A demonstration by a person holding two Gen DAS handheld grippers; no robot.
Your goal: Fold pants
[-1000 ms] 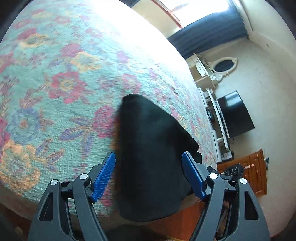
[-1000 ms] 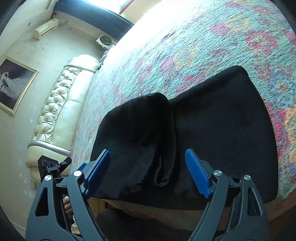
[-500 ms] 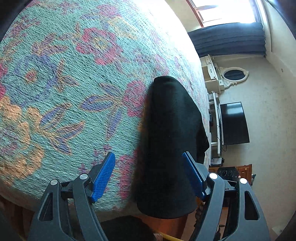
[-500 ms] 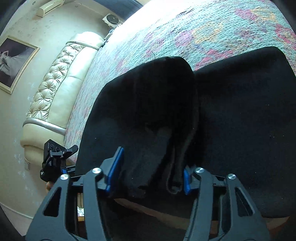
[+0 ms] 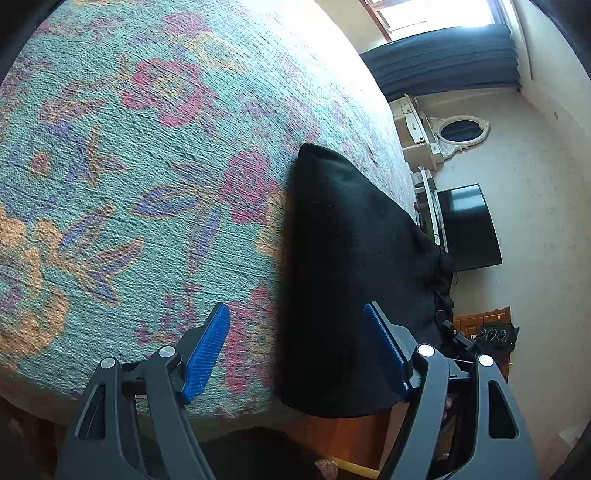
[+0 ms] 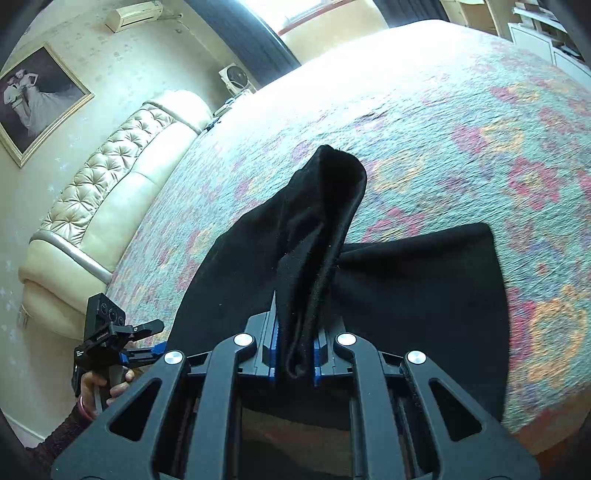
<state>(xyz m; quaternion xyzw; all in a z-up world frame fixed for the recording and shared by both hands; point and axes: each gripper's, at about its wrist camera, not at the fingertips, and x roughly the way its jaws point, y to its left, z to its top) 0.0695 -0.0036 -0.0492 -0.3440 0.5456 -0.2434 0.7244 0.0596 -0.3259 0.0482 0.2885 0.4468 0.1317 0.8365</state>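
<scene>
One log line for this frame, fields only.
right hand-held gripper: just closed, shut on pants edge, fabric bunched | left hand-held gripper: open over pants edge | surface: floral bedspread

Floral bedspread (image 5: pixel 110 166), tufted cream headboard (image 6: pixel 110 192), sunlit window (image 5: pixel 439 14)

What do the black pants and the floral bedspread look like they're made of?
Black pants: soft, matte knit or fleece, probably; they drape limply with a fuzzy, lint-flecked surface. Floral bedspread: coarse woven or looped textile, judging by its ribbed, nubby texture.
</scene>
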